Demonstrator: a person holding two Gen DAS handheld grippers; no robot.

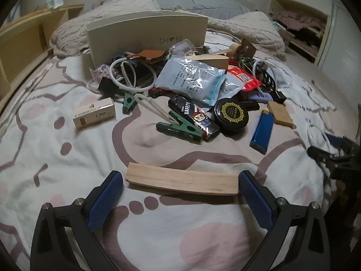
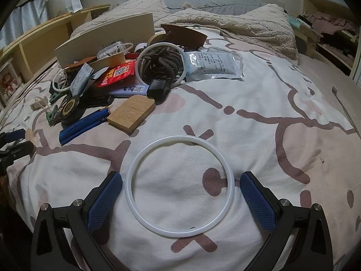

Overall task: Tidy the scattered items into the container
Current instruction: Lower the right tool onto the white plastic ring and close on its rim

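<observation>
1. Left wrist view: the left gripper (image 1: 181,188) hangs low over the patterned bedspread (image 1: 56,169), fingers spread wide and gripping nothing. A wooden block (image 1: 181,181) lies flat between the blue pads (image 1: 106,201), its ends just beside them. Beyond sits the clutter: a green clip (image 1: 180,129), a blue lighter (image 1: 261,132), a black round tin (image 1: 231,114), all in front of the beige shoe box (image 1: 146,33).

2. Right wrist view: the right gripper (image 2: 180,194) is likewise spread and empty, with a white ring (image 2: 179,186) flat on the bedspread between its fingers. The pile and shoe box lie well away, upper left.
</observation>
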